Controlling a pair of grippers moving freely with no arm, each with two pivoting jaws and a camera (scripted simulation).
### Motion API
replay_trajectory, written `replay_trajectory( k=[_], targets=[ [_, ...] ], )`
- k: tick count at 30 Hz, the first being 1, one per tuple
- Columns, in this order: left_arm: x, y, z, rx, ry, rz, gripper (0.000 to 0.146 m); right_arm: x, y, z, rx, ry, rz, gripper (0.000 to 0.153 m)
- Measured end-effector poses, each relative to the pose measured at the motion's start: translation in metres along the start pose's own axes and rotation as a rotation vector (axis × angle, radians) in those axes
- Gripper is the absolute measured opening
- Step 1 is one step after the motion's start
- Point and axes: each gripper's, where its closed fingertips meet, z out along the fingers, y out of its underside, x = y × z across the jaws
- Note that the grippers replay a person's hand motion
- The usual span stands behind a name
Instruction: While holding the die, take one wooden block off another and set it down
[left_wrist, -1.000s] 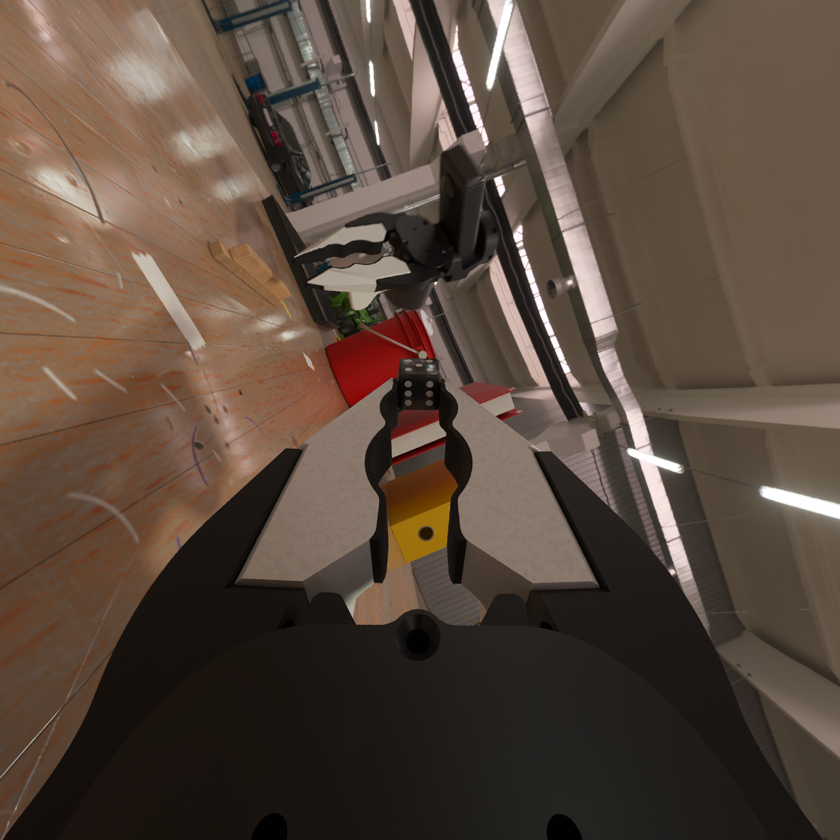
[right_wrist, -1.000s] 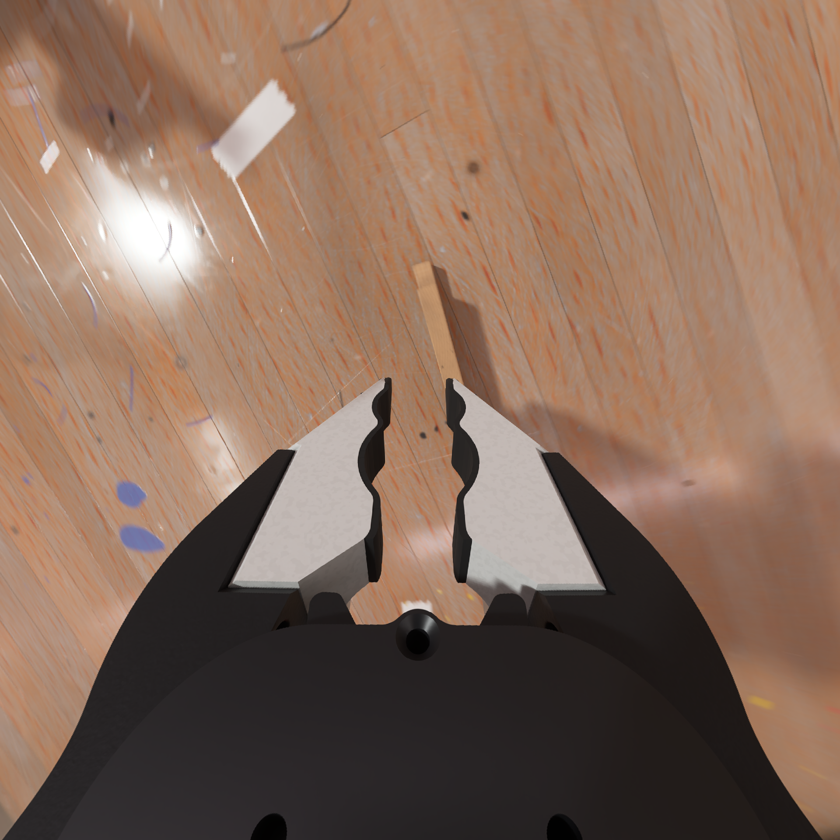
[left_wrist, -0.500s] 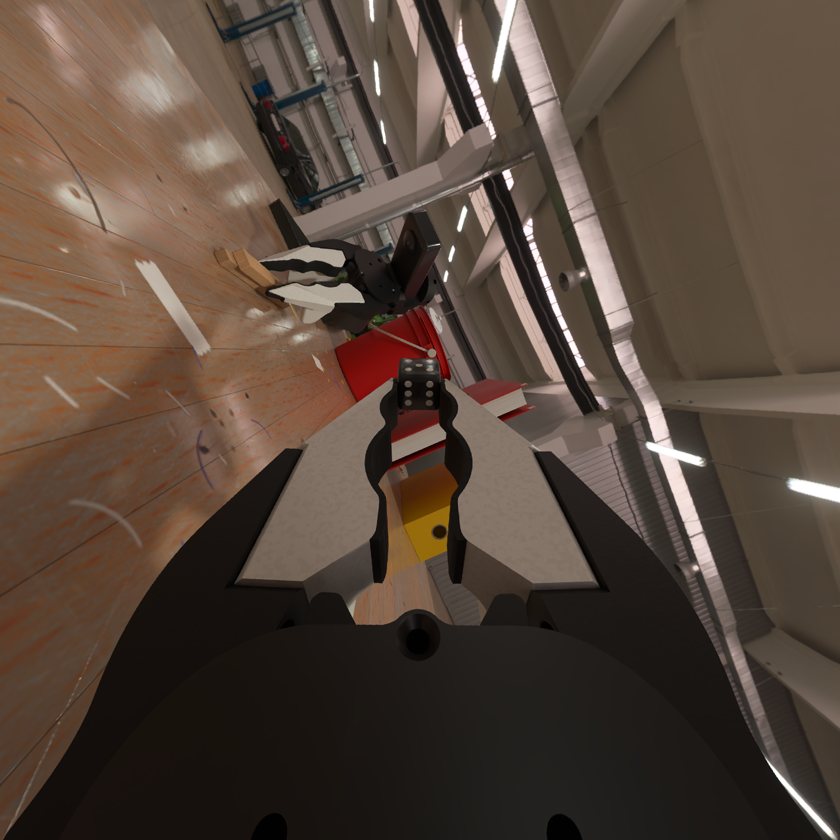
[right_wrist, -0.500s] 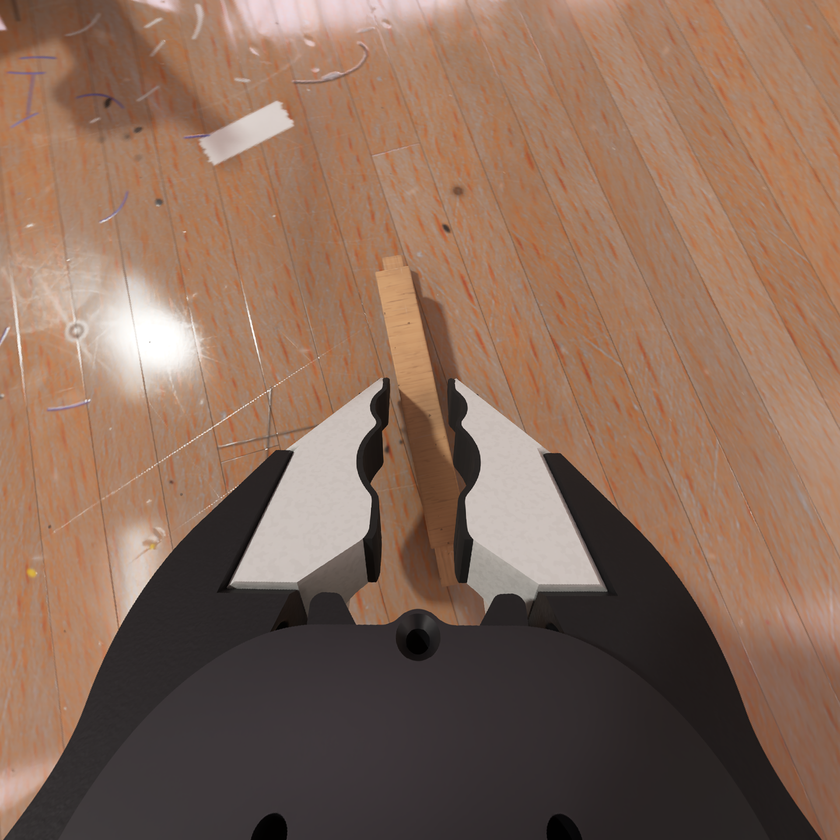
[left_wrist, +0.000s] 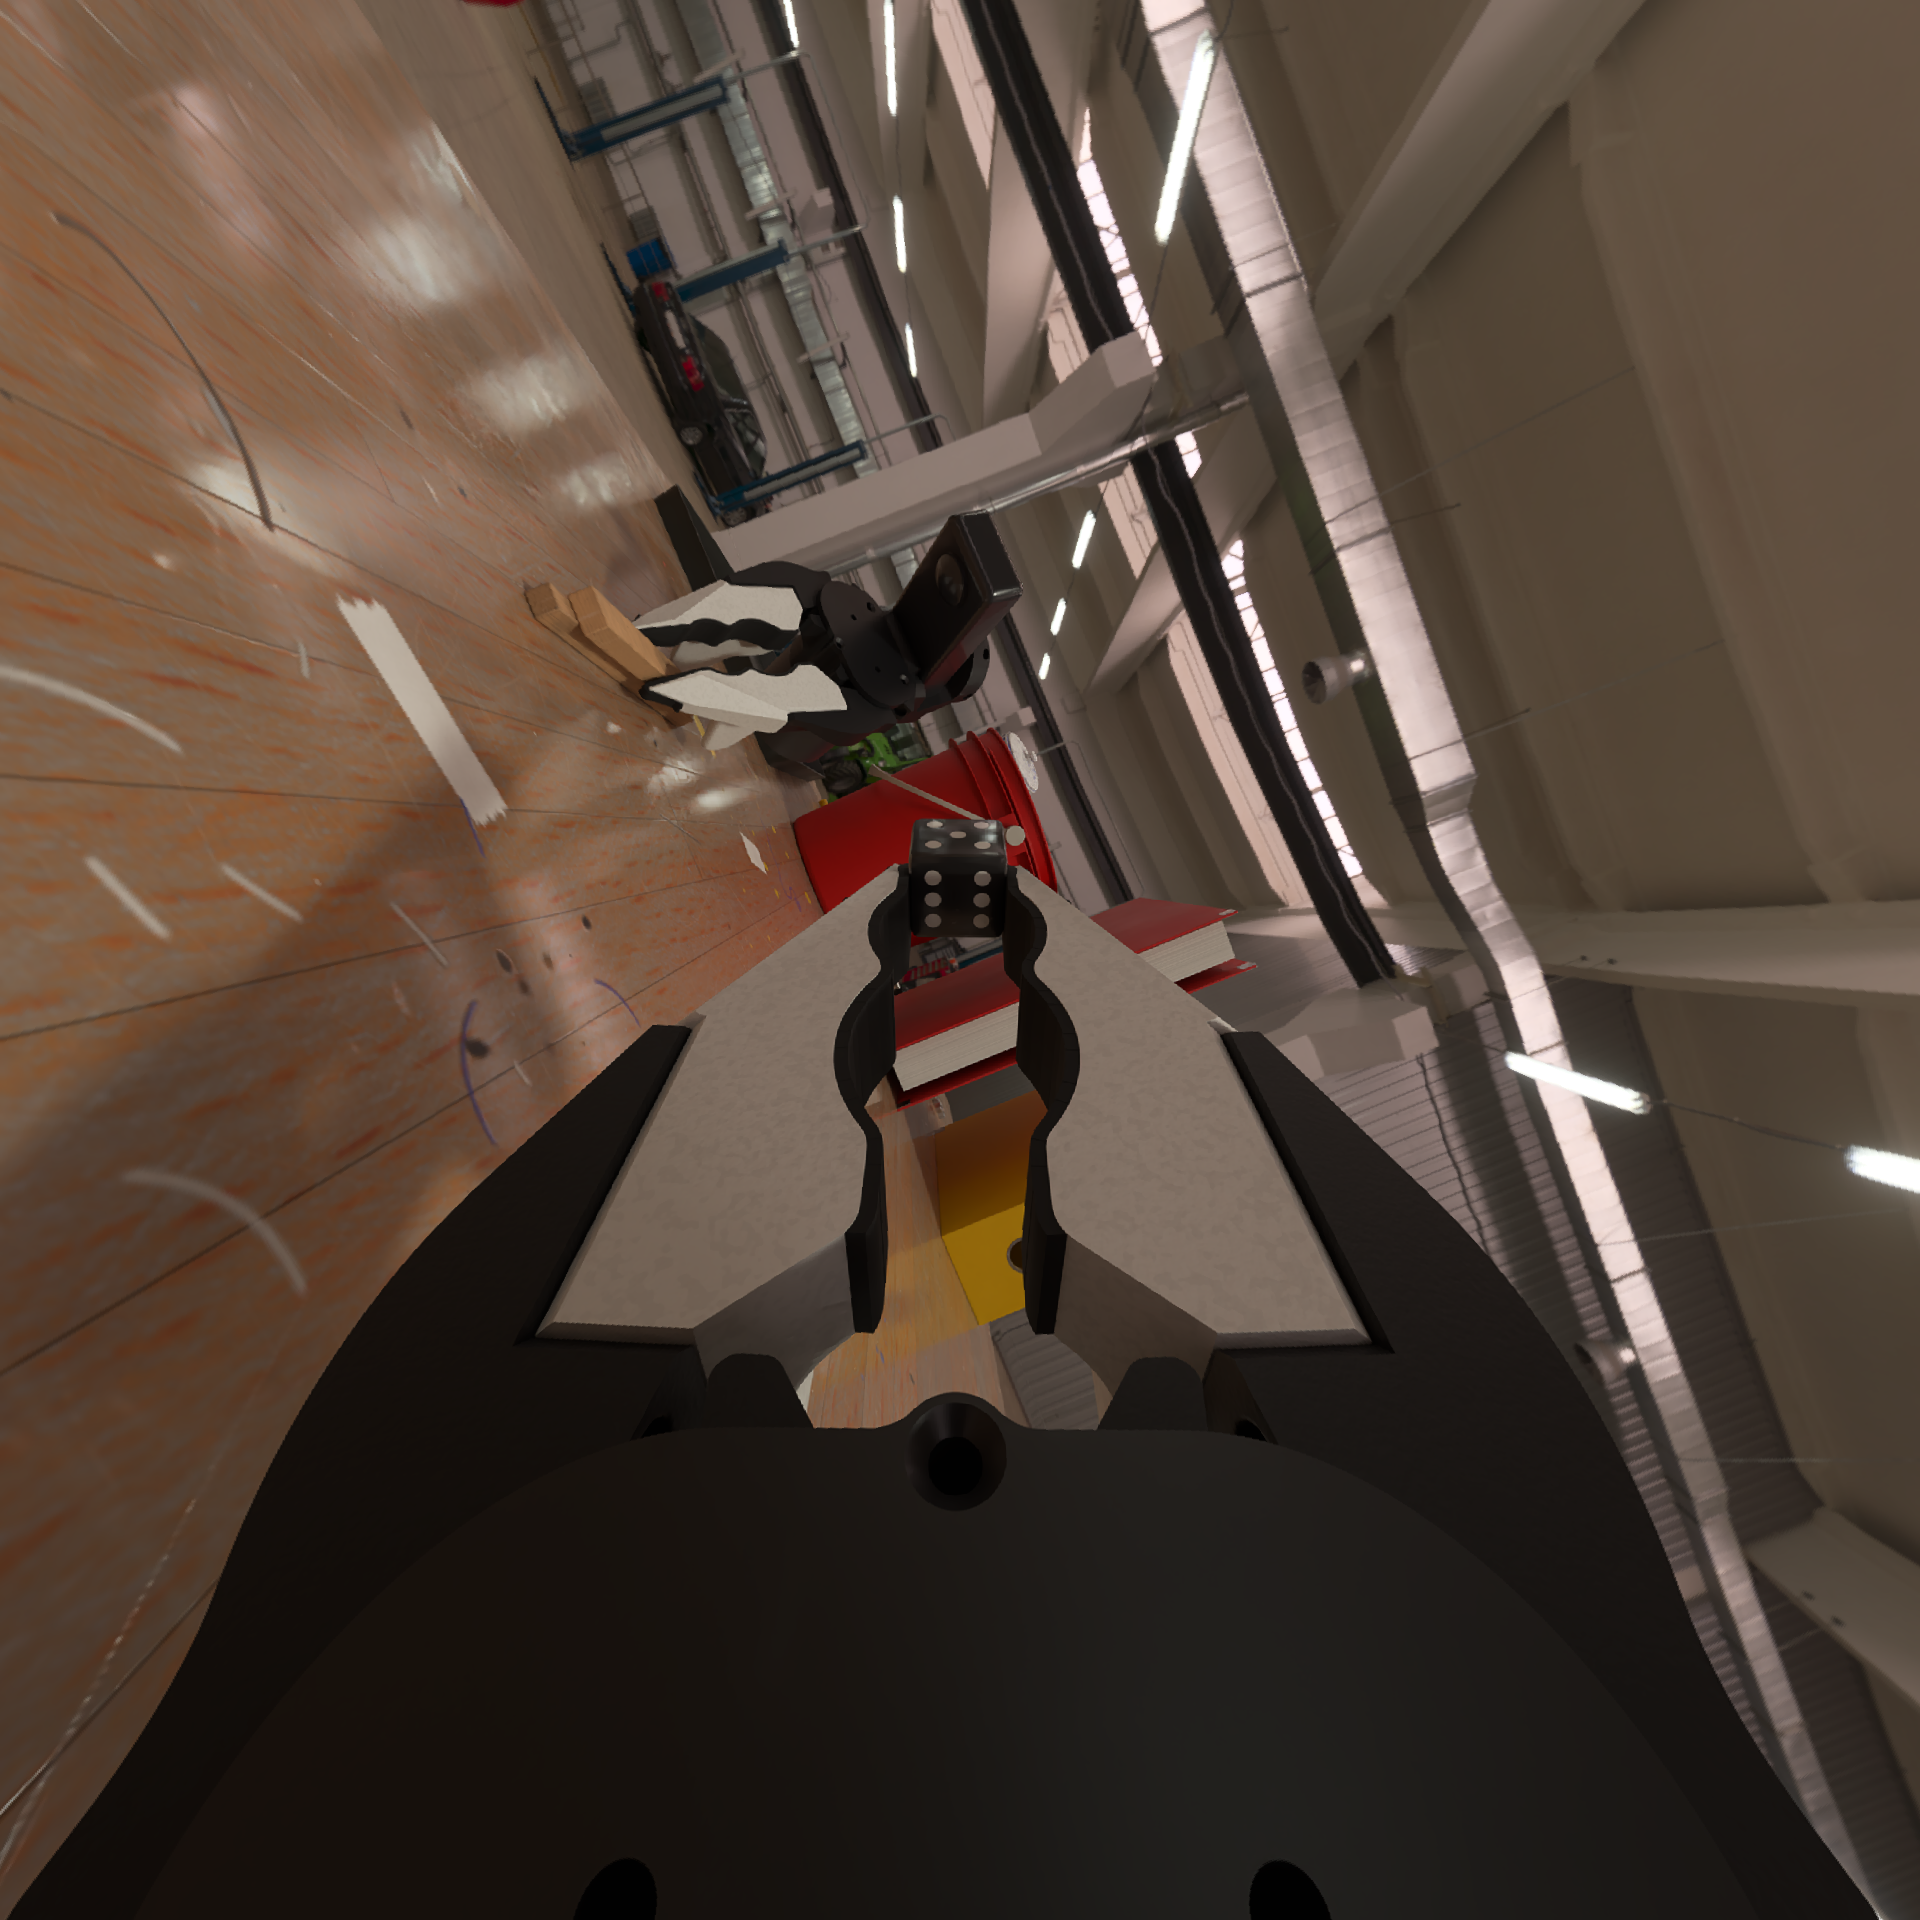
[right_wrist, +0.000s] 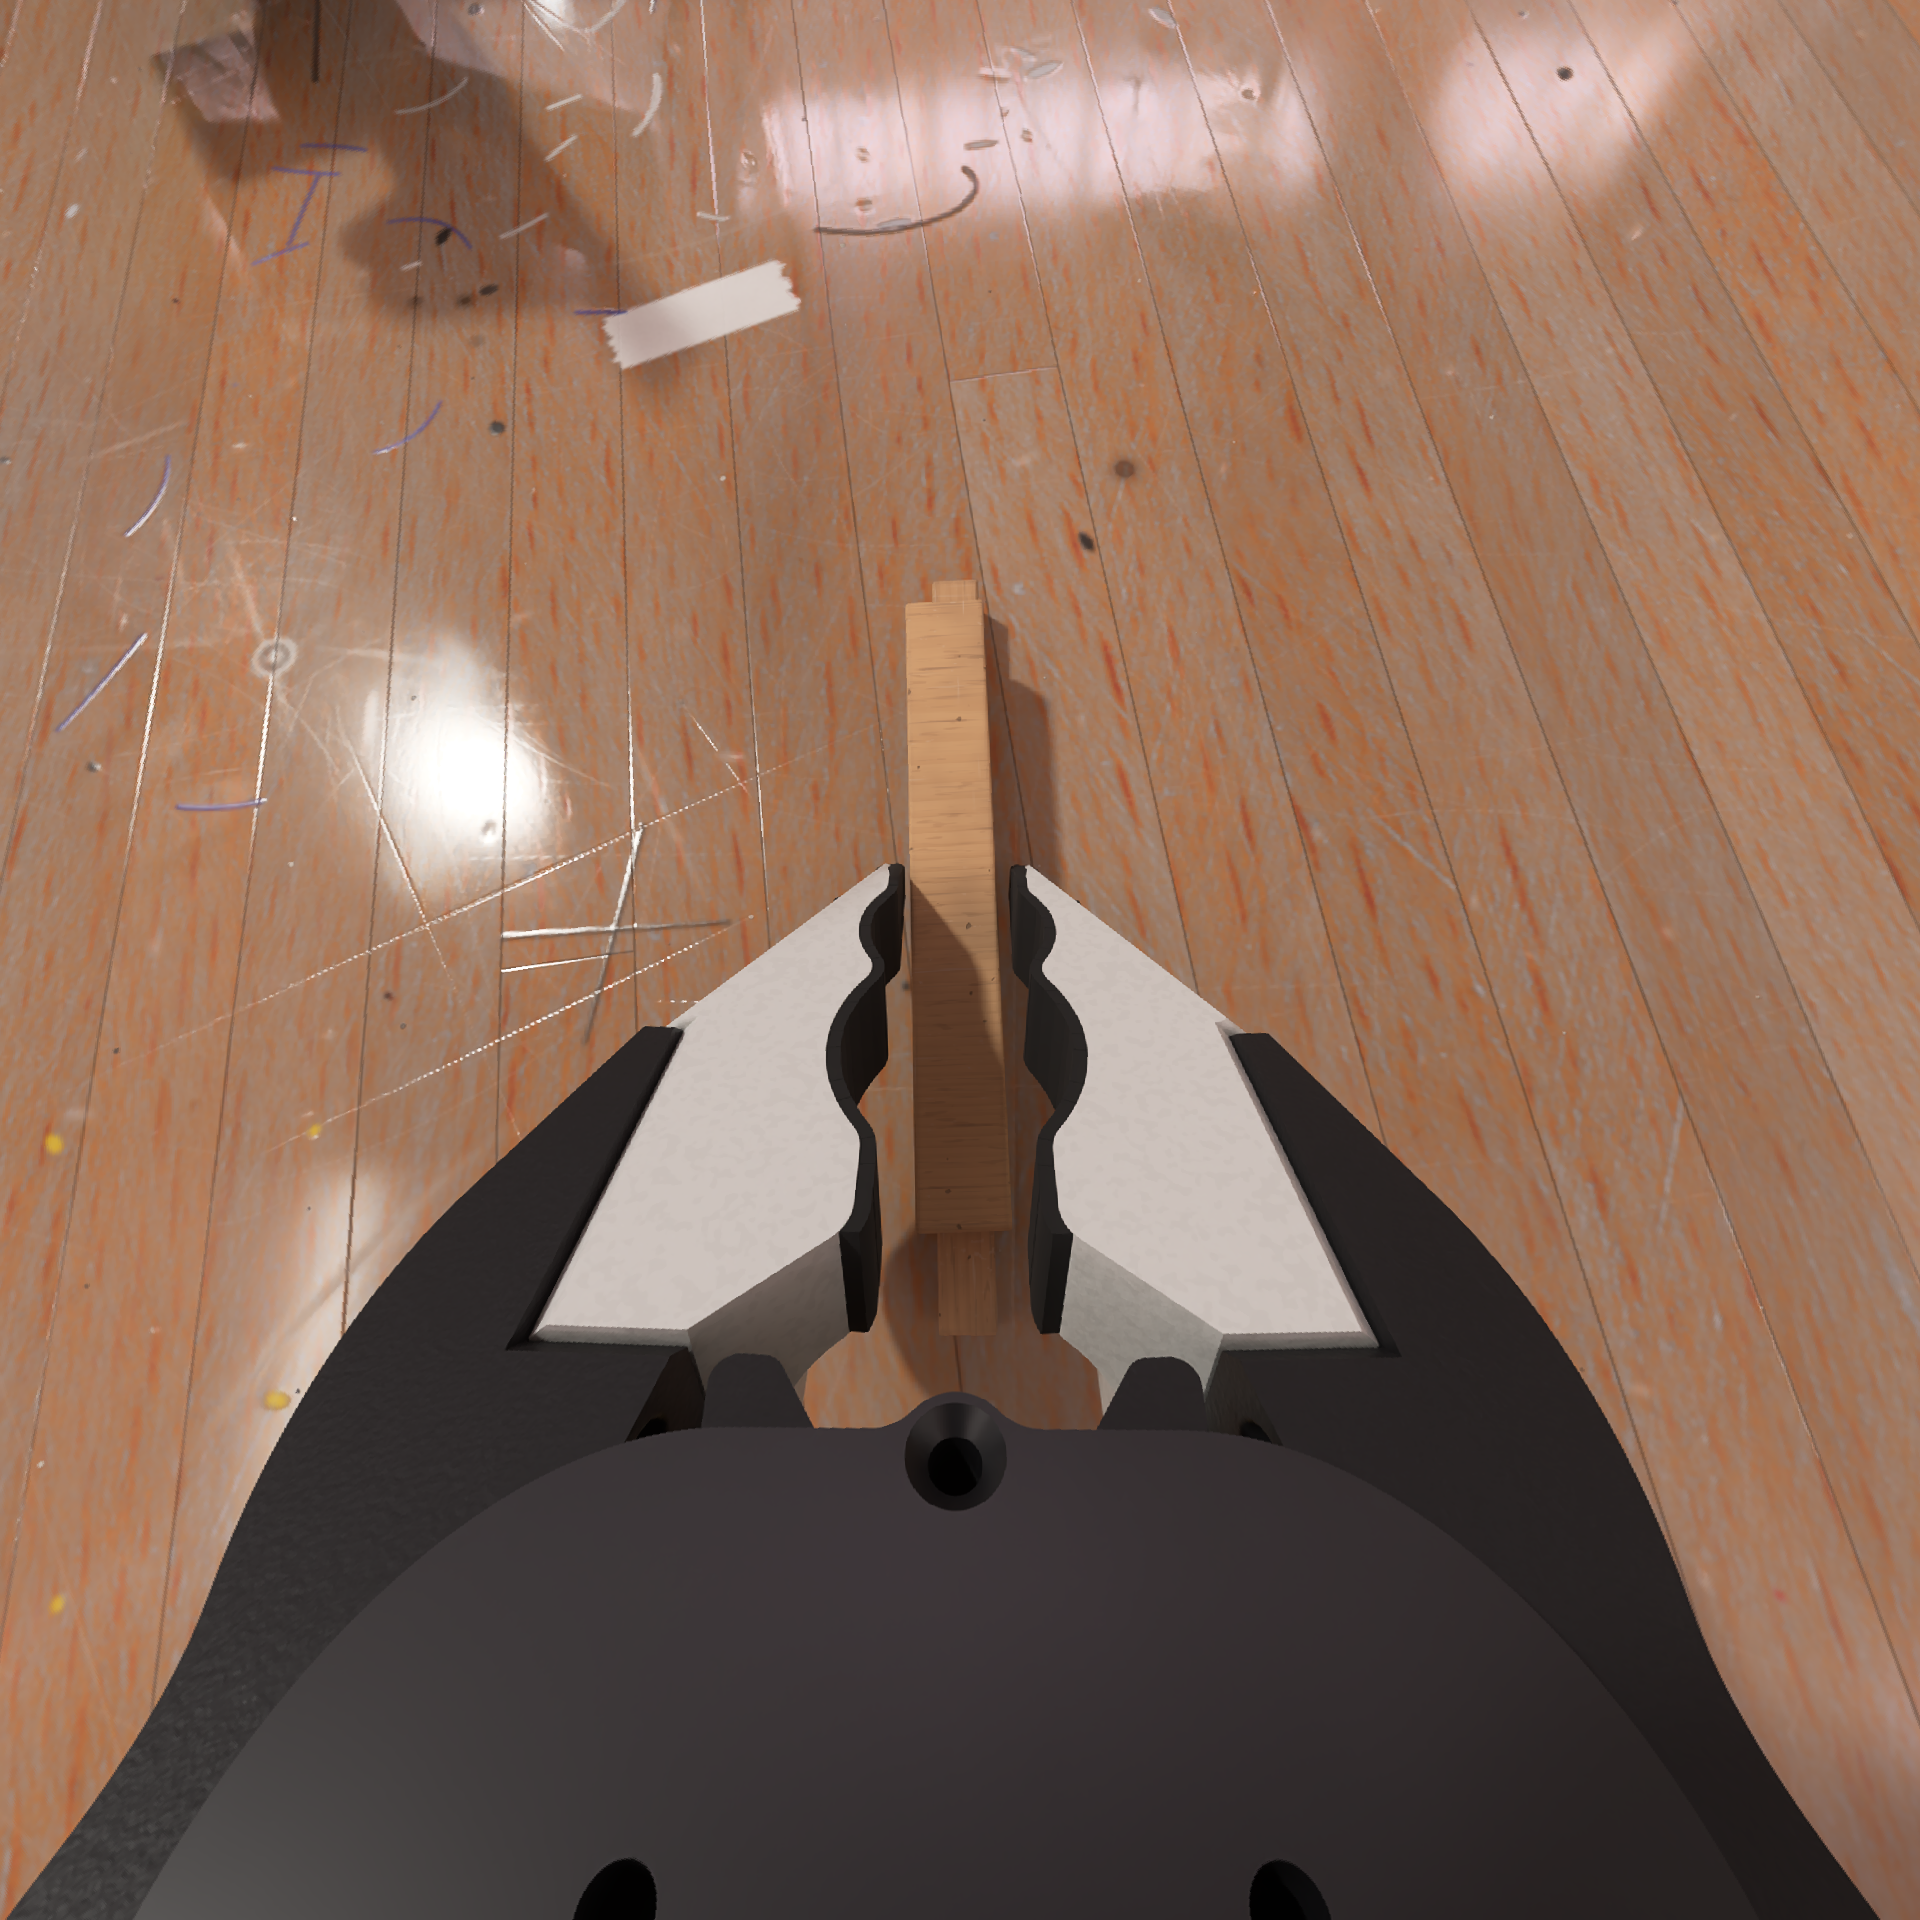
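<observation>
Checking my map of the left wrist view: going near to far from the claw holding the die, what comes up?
die → red book → red bucket → right claw at the wooden blocks → dark car

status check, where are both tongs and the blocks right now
Left tongs shut on die. Right tongs open, straddling top wooden block, not gripping. Blocks stacked on floor. Nothing in the way.

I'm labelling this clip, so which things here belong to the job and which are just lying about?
Job:
- die, in left gripper
- top block, between the right gripper's open fingers
- lower block, beneath it

Lying about:
- tape strip
- red bucket
- red book
- yellow block
</observation>
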Motion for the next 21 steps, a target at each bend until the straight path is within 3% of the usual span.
replay_trajectory(
  k=[8, 10, 12, 18, 21],
  targets=[
    [0.002, 0.007, 0.010, 0.001, 0.000, 0.008, 0.016, -0.001, -0.007, -0.008, 0.043, -0.022, 0.027, 0.016],
    [0.003, 0.009, 0.011, -0.008, -0.003, 0.019, 0.016, 0.000, -0.012, -0.020, -0.017, -0.024, 0.045, 0.016],
    [0.003, 0.011, 0.011, -0.018, 0.003, 0.012, 0.016, 0.001, -0.017, -0.033, -0.158, -0.023, 0.049, 0.016],
    [0.007, 0.017, 0.014, -0.054, 0.048, 0.001, 0.016, 0.028, -0.013, -0.073, -0.911, 0.096, 0.003, 0.016],
    [0.010, 0.019, 0.013, -0.064, 0.077, -0.002, 0.016, 0.040, -0.020, -0.078, -1.208, 0.138, -0.029, 0.016]
  ],
)
